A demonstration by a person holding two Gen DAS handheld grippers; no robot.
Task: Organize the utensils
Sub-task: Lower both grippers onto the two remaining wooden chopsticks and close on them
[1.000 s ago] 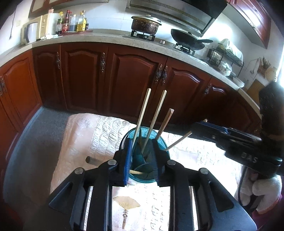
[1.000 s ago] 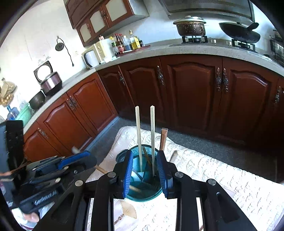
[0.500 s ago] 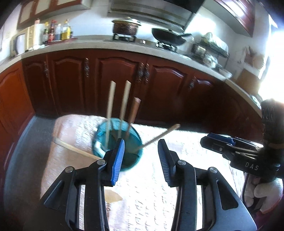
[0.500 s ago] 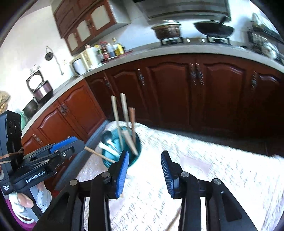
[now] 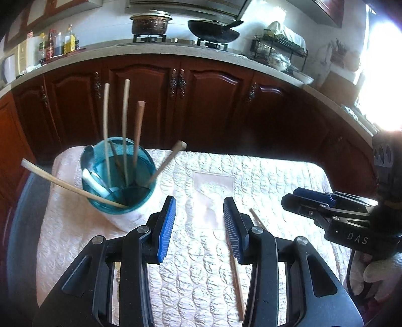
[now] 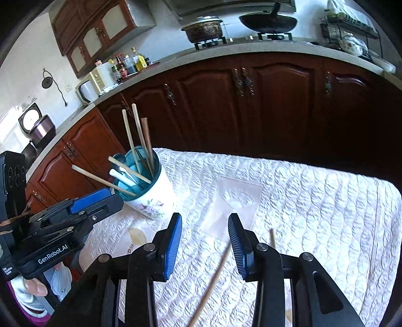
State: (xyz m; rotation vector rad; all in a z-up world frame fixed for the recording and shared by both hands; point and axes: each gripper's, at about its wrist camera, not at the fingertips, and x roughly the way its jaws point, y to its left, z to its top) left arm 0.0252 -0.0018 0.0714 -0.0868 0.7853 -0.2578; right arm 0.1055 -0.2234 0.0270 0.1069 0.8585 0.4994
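Note:
A white floral cup with a teal inside (image 5: pixel 118 186) (image 6: pixel 148 196) stands at the table's far left and holds several chopsticks and spoons. My left gripper (image 5: pixel 199 226) is open and empty, right of the cup and above the cloth. My right gripper (image 6: pixel 204 242) is open and empty, right of the cup. It also shows at the right of the left wrist view (image 5: pixel 311 201). Two loose chopsticks (image 5: pixel 237 284) (image 6: pixel 213 279) lie on the cloth near the front, partly hidden by the fingers; one (image 5: pixel 256 217) (image 6: pixel 272 237) is shorter in view.
The table is covered with a white quilted cloth (image 5: pixel 263 176) (image 6: pixel 314 201). Dark wooden kitchen cabinets (image 5: pixel 201 100) stand behind it under a counter with a pot (image 5: pixel 150 24) and a wok (image 5: pixel 213 30). The left gripper's body sits low left in the right wrist view (image 6: pixel 62 226).
Both grippers have pulled back and to the right from the cup and have opened wider. The cup now stands free at the left.

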